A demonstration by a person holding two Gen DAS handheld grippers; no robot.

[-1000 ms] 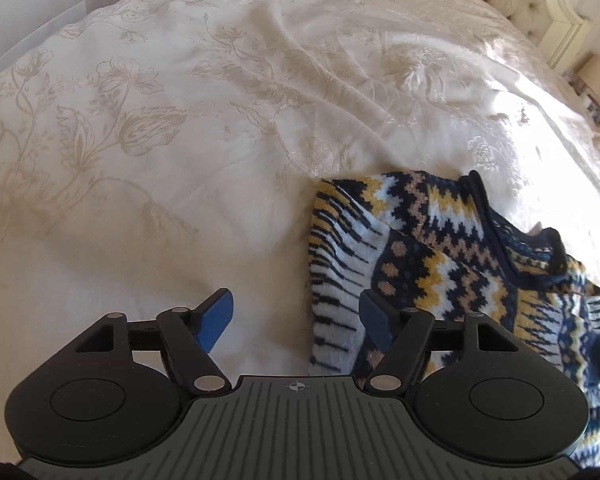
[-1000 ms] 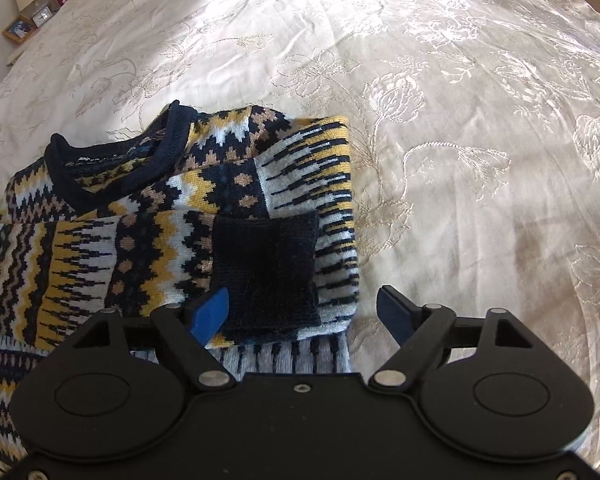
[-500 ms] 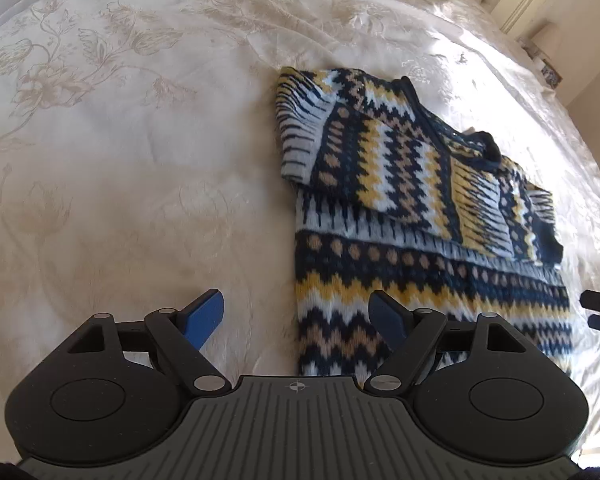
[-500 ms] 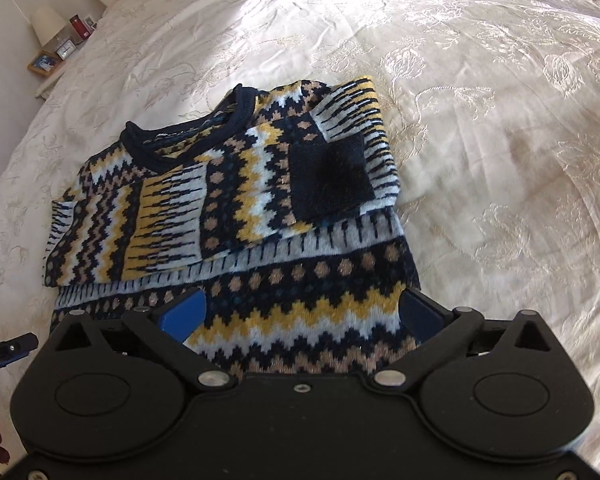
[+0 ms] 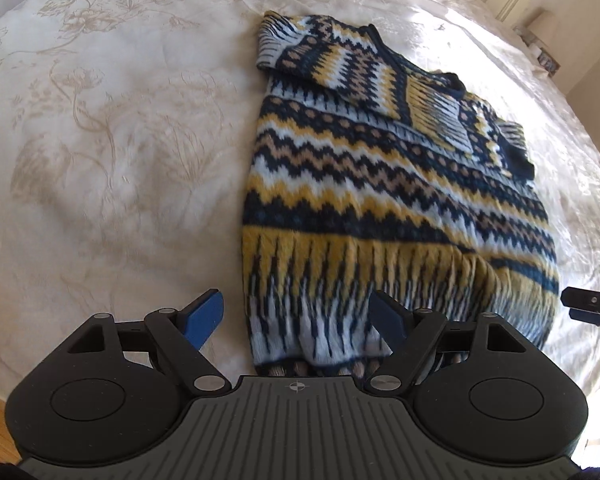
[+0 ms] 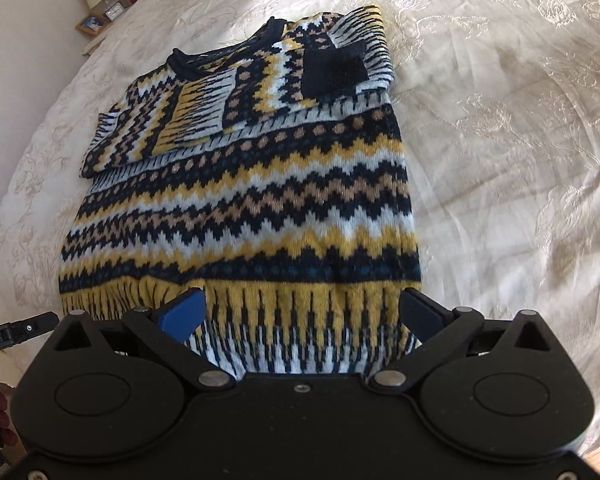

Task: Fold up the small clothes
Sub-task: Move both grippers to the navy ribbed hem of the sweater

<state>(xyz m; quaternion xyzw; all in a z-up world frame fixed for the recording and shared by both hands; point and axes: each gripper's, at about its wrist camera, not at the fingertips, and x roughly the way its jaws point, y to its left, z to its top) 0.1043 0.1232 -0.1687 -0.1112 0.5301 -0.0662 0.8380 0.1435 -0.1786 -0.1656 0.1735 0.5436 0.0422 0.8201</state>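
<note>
On the bed (image 5: 100, 140), over the near left corner of the patterned sweater (image 5: 380, 200), the left gripper (image 5: 298, 318) hangs with its jaws spread wide. The sweater lies flat, sleeves folded across its chest. At its right corner the right gripper (image 6: 304, 314) is equally wide, holding nothing.

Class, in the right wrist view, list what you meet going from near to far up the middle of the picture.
right gripper → sweater hem → zigzag sweater body → folded-in sleeves → navy collar → white bedspread
</note>
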